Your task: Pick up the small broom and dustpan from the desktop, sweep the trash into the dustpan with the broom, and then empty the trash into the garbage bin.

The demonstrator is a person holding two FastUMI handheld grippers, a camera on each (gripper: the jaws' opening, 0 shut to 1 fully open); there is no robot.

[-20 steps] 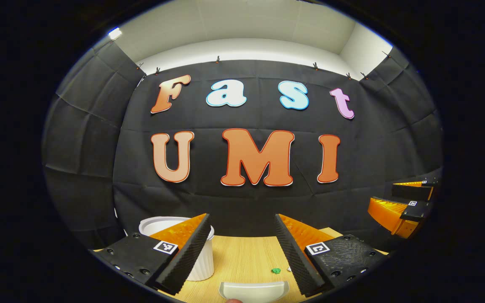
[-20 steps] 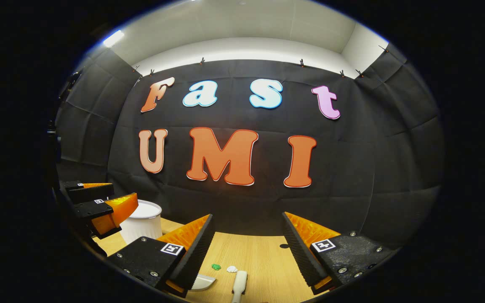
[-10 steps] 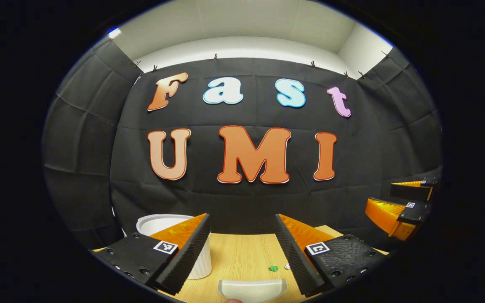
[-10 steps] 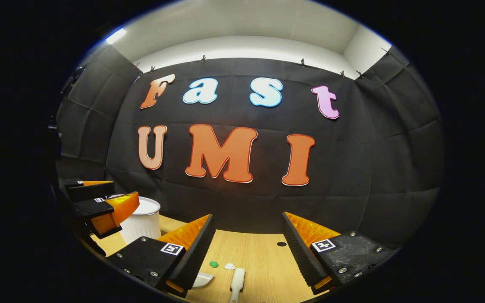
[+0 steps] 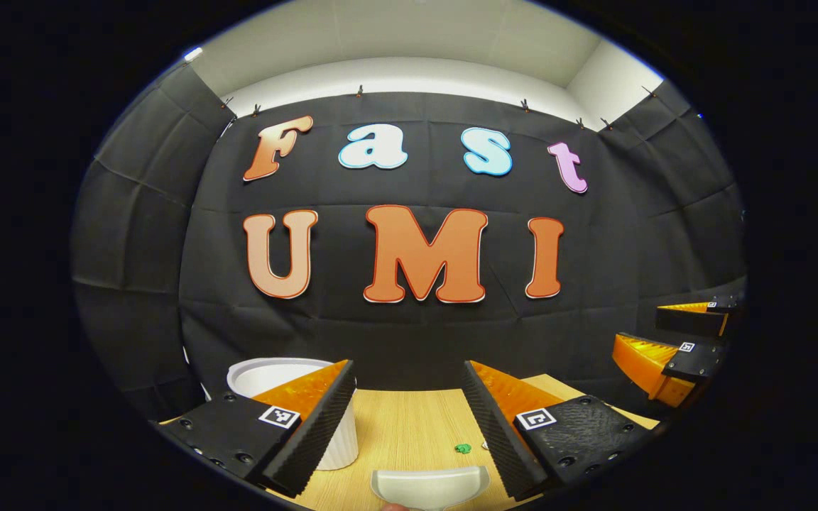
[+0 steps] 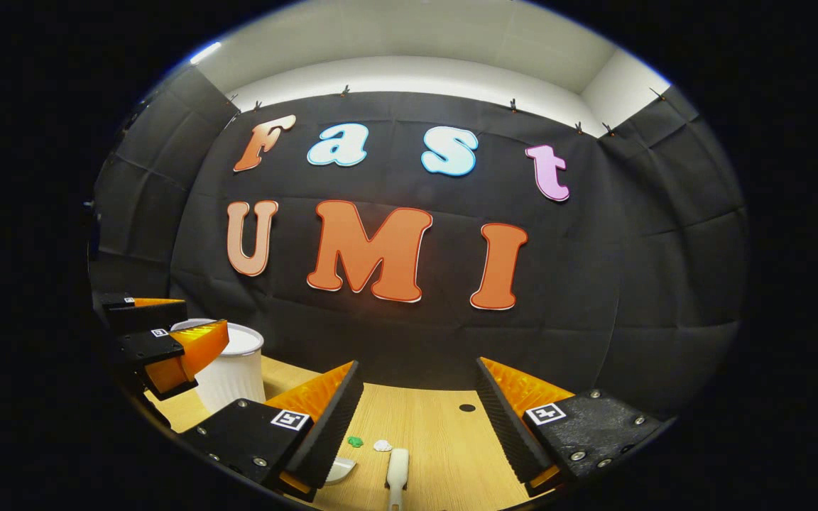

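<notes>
In the left gripper view, your left gripper (image 5: 409, 408) hung above the desk (image 5: 409, 433) with its jaws wide apart and nothing between them. At the left, the white bin (image 5: 256, 375) stood upright on the desk, partly behind the left finger. Right of it, the dustpan (image 5: 429, 484) lay at the bottom edge, under the gap between the fingers. A green scrap (image 5: 463, 448) sat just beyond the dustpan, near the right finger. Far right, your right gripper (image 5: 664, 341) showed, held off the desk.

In the right gripper view, your left gripper (image 6: 167, 333) came first at the left edge, in front of the bin (image 6: 228, 376). Your right gripper (image 6: 420, 411) was spread wide too, holding nothing. Below the gap lay a corner of the dustpan (image 6: 340, 470), then the green scrap (image 6: 356, 441), a white scrap (image 6: 382, 446) just beside it, and the broom (image 6: 397, 475) handle, all on the desk (image 6: 444, 454).
</notes>
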